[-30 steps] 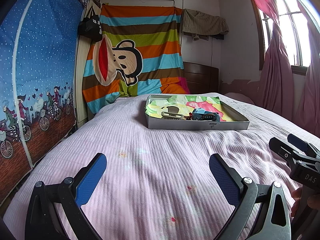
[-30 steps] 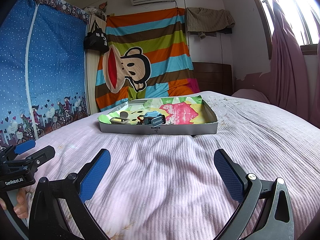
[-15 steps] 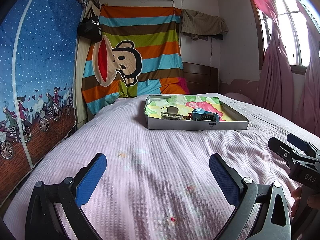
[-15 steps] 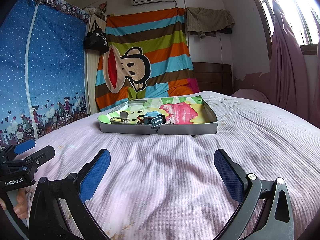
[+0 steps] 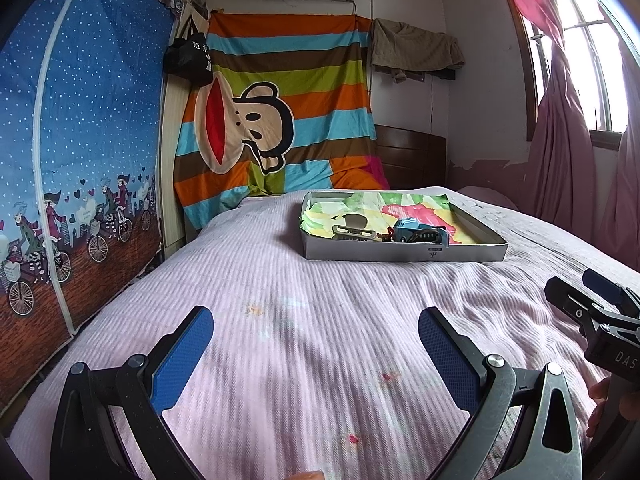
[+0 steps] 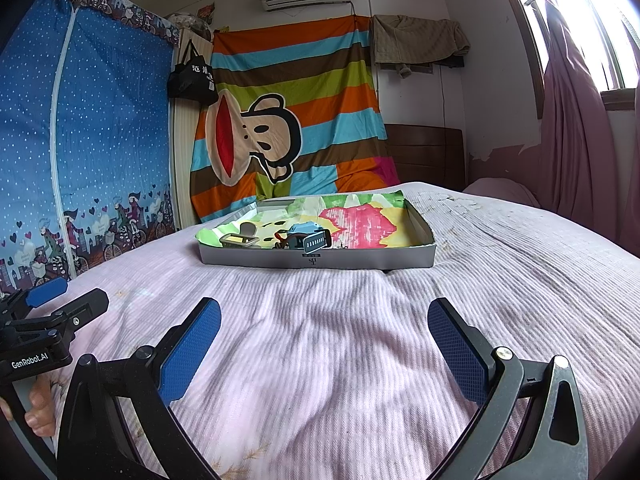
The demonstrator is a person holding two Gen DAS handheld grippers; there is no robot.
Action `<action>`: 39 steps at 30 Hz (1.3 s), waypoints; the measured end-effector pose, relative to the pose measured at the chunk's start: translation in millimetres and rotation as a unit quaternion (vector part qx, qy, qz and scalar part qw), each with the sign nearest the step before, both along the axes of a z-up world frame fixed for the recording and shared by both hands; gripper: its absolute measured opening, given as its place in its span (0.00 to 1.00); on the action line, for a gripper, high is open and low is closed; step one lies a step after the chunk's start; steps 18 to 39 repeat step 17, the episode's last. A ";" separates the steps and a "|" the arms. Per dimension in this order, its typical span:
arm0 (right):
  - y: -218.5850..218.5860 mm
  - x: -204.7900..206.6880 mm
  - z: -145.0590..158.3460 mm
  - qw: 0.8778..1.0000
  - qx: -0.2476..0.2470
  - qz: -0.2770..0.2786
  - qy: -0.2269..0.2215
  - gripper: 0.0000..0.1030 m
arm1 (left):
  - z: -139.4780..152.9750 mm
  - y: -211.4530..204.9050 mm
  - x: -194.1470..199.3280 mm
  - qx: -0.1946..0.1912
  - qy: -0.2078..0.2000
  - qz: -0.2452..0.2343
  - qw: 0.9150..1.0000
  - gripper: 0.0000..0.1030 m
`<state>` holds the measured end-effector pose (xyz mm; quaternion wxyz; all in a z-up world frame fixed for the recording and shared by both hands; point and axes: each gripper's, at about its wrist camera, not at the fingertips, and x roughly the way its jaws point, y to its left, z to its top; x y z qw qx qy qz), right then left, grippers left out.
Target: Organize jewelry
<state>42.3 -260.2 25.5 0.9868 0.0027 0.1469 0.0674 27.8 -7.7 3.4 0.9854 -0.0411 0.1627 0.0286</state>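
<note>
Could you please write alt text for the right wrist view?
The open right gripper hovers empty over a pink bedspread, facing a shallow grey tray of hair clips and trinkets. The left gripper shows at the left edge.

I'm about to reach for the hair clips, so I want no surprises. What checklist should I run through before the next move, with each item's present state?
1. Left claw open and empty: ok.
2. Right claw open and empty: ok.
3. Shallow grey cardboard tray lying flat on the pink striped bedspread: ok.
4. Bedspread between claws and tray free of obstacles: ok.
5. Blue plastic hair clip and beige plastic hair clip lying apart in the tray: ok.
6. Small pieces beside the blue clip untangled: cannot tell.
</note>
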 end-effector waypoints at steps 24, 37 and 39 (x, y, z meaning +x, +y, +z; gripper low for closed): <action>-0.5 1.5 -4.4 1.000 -0.003 0.001 0.001 0.99 | -0.2 0.9 -0.3 0.004 0.000 0.000 1.000 1.00; -0.5 1.5 -4.4 1.000 -0.003 0.001 0.001 0.99 | -0.2 0.9 -0.3 0.004 0.000 0.000 1.000 1.00; -0.5 1.5 -4.4 1.000 -0.003 0.001 0.001 0.99 | -0.2 0.9 -0.3 0.004 0.000 0.000 1.000 1.00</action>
